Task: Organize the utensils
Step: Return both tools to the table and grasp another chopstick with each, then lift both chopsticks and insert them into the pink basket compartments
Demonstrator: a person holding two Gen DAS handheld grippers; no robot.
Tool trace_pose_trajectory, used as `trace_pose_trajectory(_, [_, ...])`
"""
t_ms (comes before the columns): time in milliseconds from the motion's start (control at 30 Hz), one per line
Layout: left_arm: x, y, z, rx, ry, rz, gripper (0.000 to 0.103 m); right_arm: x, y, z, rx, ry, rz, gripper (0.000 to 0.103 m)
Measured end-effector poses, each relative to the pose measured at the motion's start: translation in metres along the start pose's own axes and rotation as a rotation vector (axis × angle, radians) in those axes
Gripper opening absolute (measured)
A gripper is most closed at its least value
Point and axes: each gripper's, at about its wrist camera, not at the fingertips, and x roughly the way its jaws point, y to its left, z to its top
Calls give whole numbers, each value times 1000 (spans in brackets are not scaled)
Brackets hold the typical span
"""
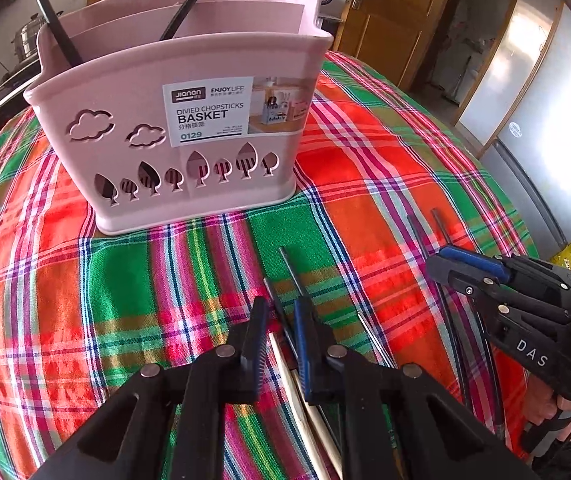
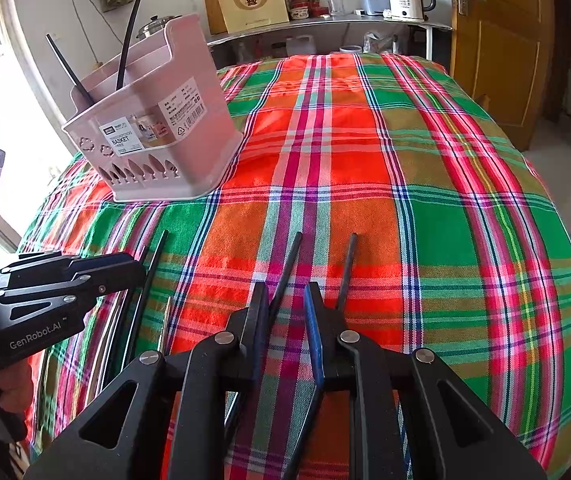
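Two black utensils are already stood in the pink basket (image 1: 189,128), upper left. Chopsticks (image 1: 289,280) remain on the tablecloth (image 1: 365,168), straddled by the narrowed left gripper (image 1: 281,320); whether they are pinched cannot be told. The right gripper (image 2: 285,300) is held narrowly apart, empty.

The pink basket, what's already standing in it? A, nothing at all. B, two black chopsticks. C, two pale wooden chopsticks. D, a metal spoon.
B: two black chopsticks stick up out of the pink basket, one in each of two compartments, and no spoon or pale stick shows inside it.
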Motion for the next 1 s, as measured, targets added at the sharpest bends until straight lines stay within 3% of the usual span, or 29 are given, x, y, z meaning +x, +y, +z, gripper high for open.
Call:
trace_pose_trajectory(200, [2,-7,2,20,-1,23,7,6,6,7,-20,19,-40,17])
trace_pose_trajectory(267, [3,-6,2,10,-1,17,7,8,9,8,-39,24,-60,8])
trace_pose_trajectory(467, [-6,0,4,-20,-17,-24,7,5,13,10,-51,17,-43,7])
trace_pose_trajectory(700, [-53,4,10,-26,-101,-75,6,-38,23,21,-57,-80,-5,6])
trace_pose_trajectory(1000, [-146,8,18,-5,-264,-135,4,-112,44,40,-94,-251,25,5])
